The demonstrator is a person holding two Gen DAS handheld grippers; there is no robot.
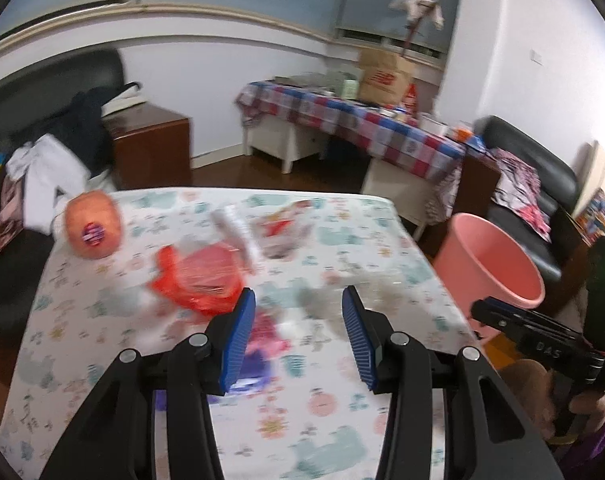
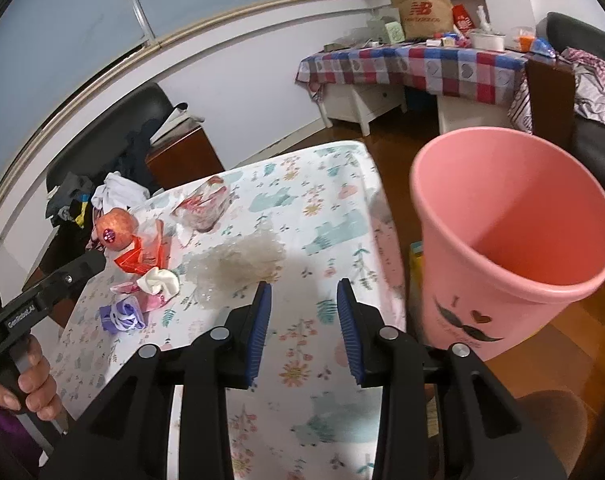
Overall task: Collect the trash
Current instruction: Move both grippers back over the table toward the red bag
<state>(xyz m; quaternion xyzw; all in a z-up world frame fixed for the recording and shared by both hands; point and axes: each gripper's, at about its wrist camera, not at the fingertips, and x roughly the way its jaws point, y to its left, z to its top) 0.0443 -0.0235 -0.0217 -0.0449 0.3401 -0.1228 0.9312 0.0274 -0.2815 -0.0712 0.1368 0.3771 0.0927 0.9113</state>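
Both grippers hover over the desk (image 2: 302,208) with nothing in them: the left gripper (image 1: 298,336) has its jaws wide, the right gripper (image 2: 304,332) likewise spread, empty air between the blue pads. The trash sits in a cluster on the desk's left half: a red plastic bag (image 2: 142,254), a crumpled white tissue (image 2: 160,282), a purple wrapper (image 2: 122,316), a clear crumpled plastic film (image 2: 238,260), and a clear bag with red print (image 2: 202,208) farther back. The pink bin (image 2: 514,240) stands just beside the desk's right edge, apparently empty.

The risk here: the pieces lie tight together, so a pinch could drag a neighbour along or knock the pomegranate (image 2: 116,226) rolling off the edge. Thin film may slip from the pads on the way to the bin.

The left wrist view is badly motion-blurred; wrappers there are mere smears, and the bin's base is hidden.
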